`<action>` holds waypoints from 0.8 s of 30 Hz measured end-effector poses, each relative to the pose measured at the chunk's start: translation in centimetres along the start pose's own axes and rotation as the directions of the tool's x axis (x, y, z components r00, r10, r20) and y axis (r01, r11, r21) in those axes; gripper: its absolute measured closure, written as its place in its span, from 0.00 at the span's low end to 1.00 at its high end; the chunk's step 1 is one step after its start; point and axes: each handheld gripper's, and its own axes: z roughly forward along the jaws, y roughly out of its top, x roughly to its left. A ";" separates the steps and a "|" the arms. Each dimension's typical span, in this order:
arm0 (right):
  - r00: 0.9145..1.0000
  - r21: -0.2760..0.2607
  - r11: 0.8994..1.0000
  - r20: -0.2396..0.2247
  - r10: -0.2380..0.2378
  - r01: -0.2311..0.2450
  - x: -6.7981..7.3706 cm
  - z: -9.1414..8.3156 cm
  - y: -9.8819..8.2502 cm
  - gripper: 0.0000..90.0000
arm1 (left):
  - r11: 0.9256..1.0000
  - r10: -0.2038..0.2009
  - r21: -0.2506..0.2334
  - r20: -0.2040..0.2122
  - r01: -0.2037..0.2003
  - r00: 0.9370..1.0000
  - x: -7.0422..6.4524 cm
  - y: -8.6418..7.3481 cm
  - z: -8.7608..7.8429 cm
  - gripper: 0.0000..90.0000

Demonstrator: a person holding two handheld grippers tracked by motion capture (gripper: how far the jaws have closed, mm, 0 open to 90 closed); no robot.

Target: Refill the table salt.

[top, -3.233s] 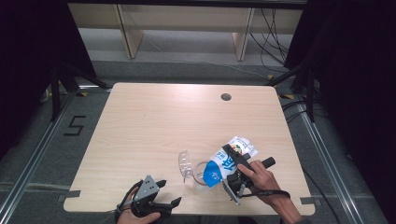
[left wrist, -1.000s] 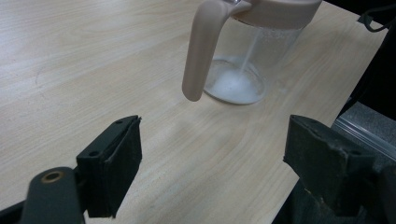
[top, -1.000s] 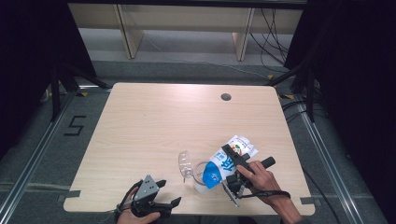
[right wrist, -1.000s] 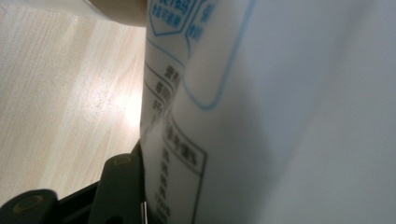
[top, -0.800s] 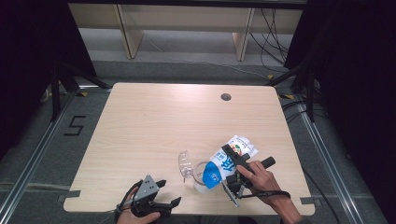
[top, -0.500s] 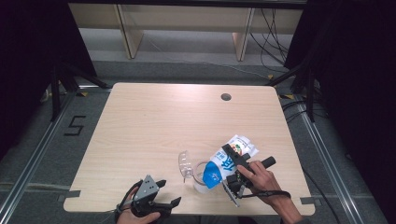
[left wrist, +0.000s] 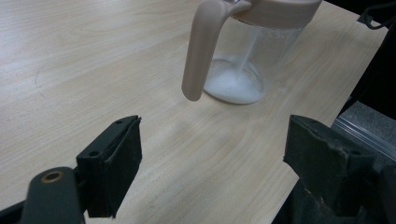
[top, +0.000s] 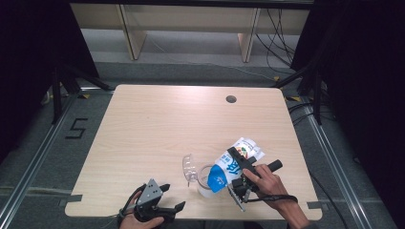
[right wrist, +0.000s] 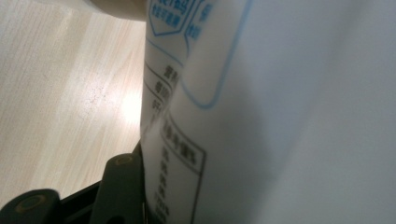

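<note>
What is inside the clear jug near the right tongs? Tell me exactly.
In the left gripper view, the clear jug holds a shallow layer of white liquid at its bottom, with a thin white stream falling into it. In the high view, the tilted carton covers part of its mouth.

On the bench (top: 143,124), the jug (top: 206,181) stands near the front edge, right of centre. The carton (top: 234,162) leans over it from about 2 o'clock, its lower end above the jug's mouth, clamped in the right hand-held gripper (top: 243,179). The jug's lid (top: 188,167) sits at its 10 o'clock. The left hand-held gripper (top: 165,200) rests at the jug's 8 o'clock, apart from it. A hole (top: 231,99) lies at the bench's far right, about 1 o'clock from the jug.
</note>
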 end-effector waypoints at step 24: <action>1.000 0.013 1.000 0.007 0.001 -0.001 0.0 -0.1 0.0 0.55 | 1.000 -0.005 -0.007 0.000 0.005 1.000 0.0 0.0 0.0 0.21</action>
